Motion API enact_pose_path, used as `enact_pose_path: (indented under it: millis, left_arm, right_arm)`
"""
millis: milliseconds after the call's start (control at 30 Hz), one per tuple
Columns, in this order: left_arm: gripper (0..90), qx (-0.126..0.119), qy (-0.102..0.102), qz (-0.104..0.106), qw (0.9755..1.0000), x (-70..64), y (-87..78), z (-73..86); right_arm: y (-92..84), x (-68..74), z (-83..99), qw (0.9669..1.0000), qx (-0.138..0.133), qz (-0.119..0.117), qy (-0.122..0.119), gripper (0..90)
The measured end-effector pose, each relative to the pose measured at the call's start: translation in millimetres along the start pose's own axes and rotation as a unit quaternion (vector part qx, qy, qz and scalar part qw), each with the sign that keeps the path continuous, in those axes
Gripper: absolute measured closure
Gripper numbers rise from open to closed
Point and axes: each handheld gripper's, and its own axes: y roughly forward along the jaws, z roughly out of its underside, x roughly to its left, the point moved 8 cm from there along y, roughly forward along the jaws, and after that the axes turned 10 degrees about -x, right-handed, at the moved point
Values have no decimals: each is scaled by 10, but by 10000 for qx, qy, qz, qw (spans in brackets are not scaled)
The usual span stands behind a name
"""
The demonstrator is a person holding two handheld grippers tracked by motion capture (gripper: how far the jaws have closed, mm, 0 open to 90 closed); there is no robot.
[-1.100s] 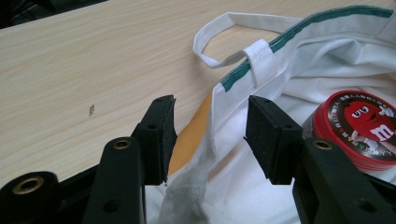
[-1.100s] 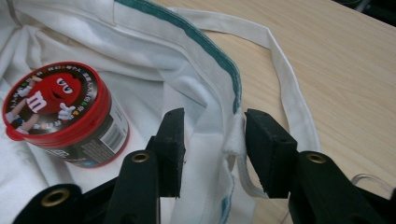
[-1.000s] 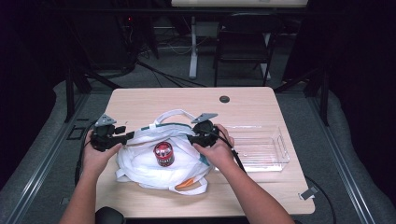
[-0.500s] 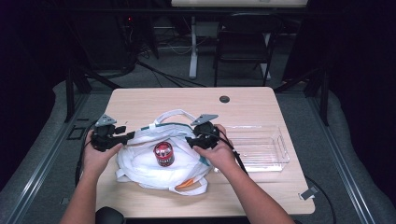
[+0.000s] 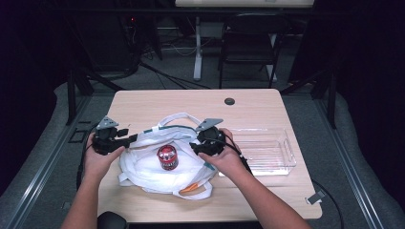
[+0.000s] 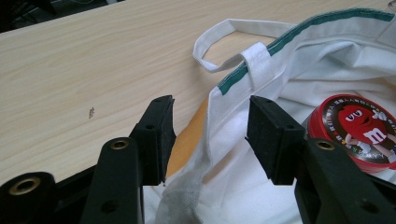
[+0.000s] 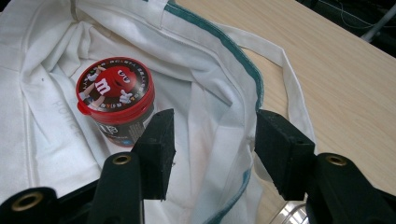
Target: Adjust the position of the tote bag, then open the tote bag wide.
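A white tote bag (image 5: pixel 157 164) lies slumped at the table's (image 5: pixel 267 102) near middle, with a red-lidded candy tub (image 5: pixel 167 157) standing on it. The left gripper (image 6: pixel 210 128) has its jaws spread around the bag's green-trimmed rim; they seem not to pinch it. The right gripper (image 7: pixel 212 140) has just been opening, with cloth loose between its jaws. A clear tray (image 5: pixel 274 150) sits beside.

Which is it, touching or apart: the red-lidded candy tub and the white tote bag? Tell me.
Touching. The right gripper view shows the candy tub standing on the tote bag's white cloth.

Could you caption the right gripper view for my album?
Open right gripper straddles the white bag's green-trimmed rim beside a red-lidded tub.
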Motion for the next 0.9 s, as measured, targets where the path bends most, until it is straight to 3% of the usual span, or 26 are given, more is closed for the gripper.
enact_pose_path:
  millis: [233, 400, 900]
  left_arm:
    - [513, -9, 3, -3, 10000, 0, -8, -3]
    - [513, -24, -6, 1, 10000, -1, -12, -8]
    - [513, 4, -23, -7, 10000, -1, -13, 1]
  right_arm:
    - [-87, 5, -10, 9999, -13, -103, -25, 478]
    - [-150, 3, 22, 9995, 76, -146, -273, 484]
    - [-269, 23, -45, 9992, -6, -329, -211, 481]
